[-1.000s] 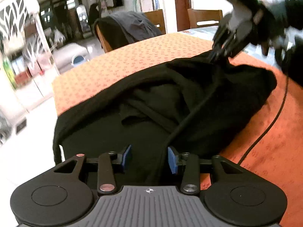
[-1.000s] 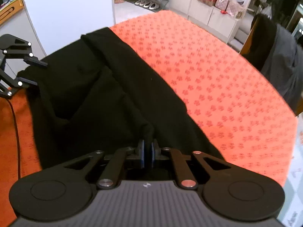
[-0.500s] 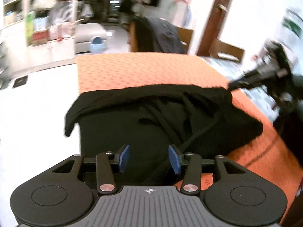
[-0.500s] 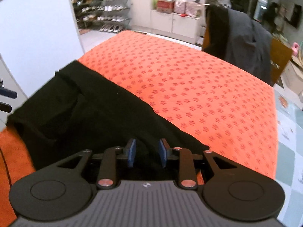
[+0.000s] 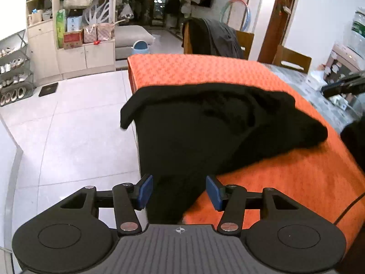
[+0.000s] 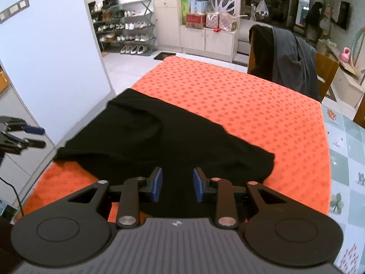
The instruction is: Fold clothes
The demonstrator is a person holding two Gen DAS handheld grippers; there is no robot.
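A black garment (image 5: 205, 123) lies bunched on the orange patterned tablecloth (image 5: 194, 68), and one side hangs over the table's left edge. My left gripper (image 5: 179, 191) hovers over its near end. The jaws are opening, and the blue pads stand clear of the dark cloth seen between them. In the right wrist view the same garment (image 6: 148, 141) spreads across the near corner of the cloth (image 6: 251, 105). My right gripper (image 6: 178, 185) is above it, its jaws opening and gripping nothing. Each gripper shows at the other view's edge: the right gripper (image 5: 342, 84), the left gripper (image 6: 25, 134).
A chair draped with a dark grey jacket (image 6: 285, 54) stands at the table's far side, with a wooden chair (image 5: 292, 59) beside it. A black cable (image 5: 351, 205) crosses the near right of the table. A shoe rack (image 6: 123, 32), cabinets and tiled floor (image 5: 79, 125) lie beyond.
The right gripper was shut on a fold of the garment and has let go and risen. The left gripper has widened and pulled back. The garment has settled flatter on the table.
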